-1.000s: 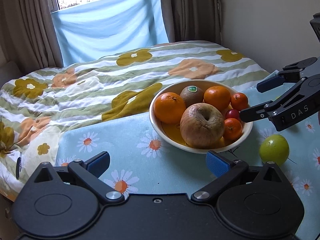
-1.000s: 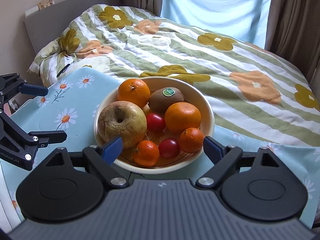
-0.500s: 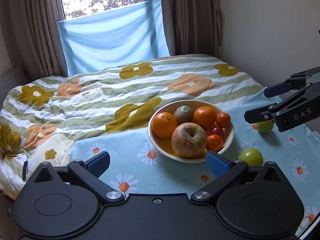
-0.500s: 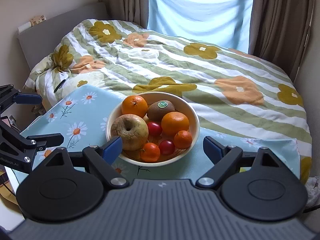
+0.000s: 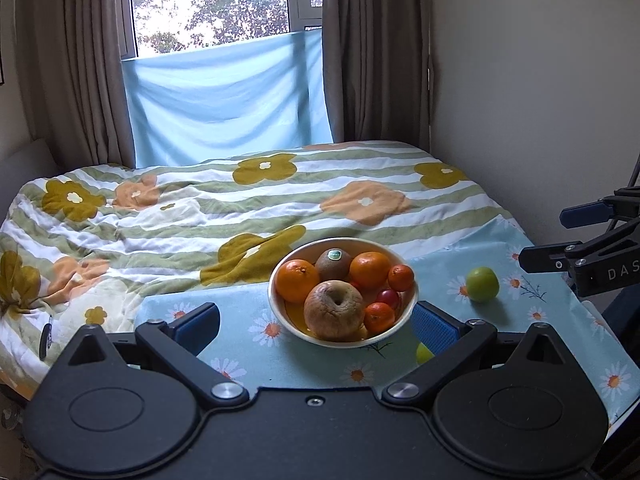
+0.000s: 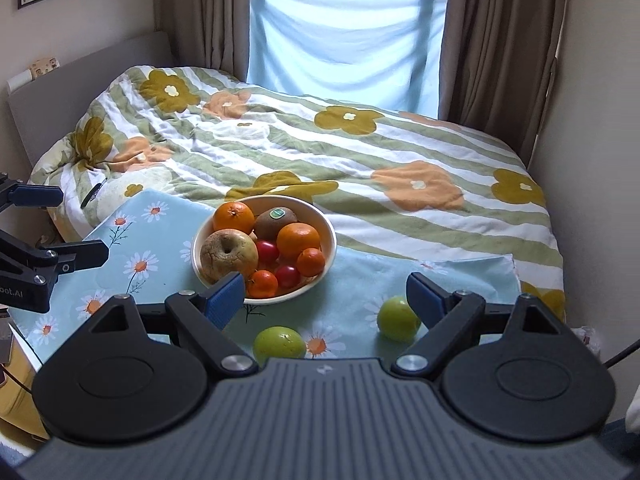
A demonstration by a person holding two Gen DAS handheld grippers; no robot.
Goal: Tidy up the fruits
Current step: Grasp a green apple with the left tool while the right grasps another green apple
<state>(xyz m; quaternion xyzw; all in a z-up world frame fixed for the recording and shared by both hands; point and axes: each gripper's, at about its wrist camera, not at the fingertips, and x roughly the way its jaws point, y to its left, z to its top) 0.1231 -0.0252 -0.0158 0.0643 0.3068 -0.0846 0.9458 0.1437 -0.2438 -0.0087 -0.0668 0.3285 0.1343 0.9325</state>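
Hovering wide, empty: left tongs (image 5: 316, 322), right tongs (image 6: 326, 296). Risk: round green fruit (image 6: 398, 318) rolling off desk (image 6: 356, 276) if nudged, missing bowl (image 6: 326, 228).

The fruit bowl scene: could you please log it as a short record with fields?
surface: daisy-print cloth beside a bed
bowl: white bowl, upright on the cloth
in bowl: wrinkled apple, kiwi with sticker, oranges, small red fruits
outside bowl: two green fruits on the cloth
left tongs: open, empty
right tongs: open, empty, above the green fruits
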